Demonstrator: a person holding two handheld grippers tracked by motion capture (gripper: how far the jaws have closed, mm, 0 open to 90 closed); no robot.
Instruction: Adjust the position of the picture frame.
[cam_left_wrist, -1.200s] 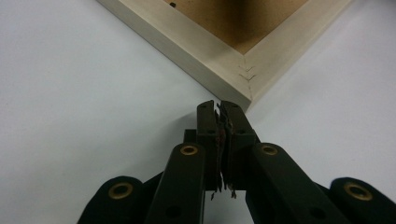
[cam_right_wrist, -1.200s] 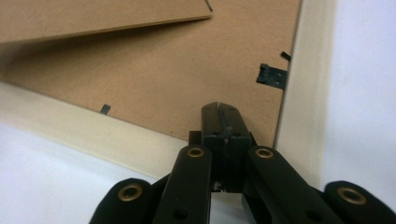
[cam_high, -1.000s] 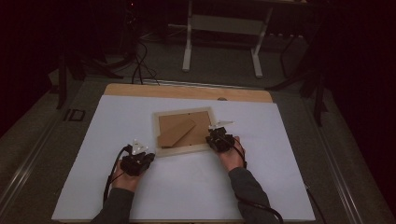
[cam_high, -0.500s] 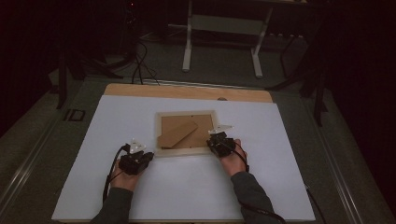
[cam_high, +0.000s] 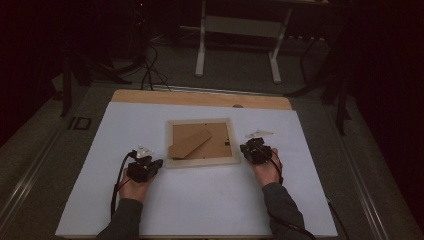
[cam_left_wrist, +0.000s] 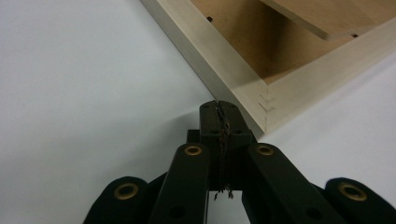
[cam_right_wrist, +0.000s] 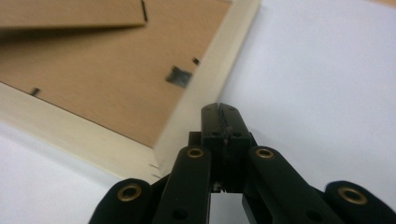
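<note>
One pale-wood rectangular picture frame (cam_high: 202, 142) lies face down near the middle of the white worktop (cam_high: 200, 210), brown fibreboard backing up, with one brown easel stand flap (cam_high: 190, 143) across it.

Left hand-held gripper (cam_high: 151, 166): jaws fully closed, nothing between them, tips just beside the frame's near-left corner (cam_left_wrist: 264, 100). Right hand-held gripper (cam_high: 248, 150): jaws also closed and empty, tips against or just beside the frame's right rail near its near-right corner (cam_right_wrist: 196, 105); can't tell if touching.

Step, my read: squaring or nudging the frame with closed tips, one per side.

Next: to open the back, a tip has to reach the small metal retaining tab (cam_right_wrist: 177, 76) on the backing and turn it. To lift the frame, jaws must open first.

Count: 1 frame, 1 stand flap, 2 grippers.
</note>
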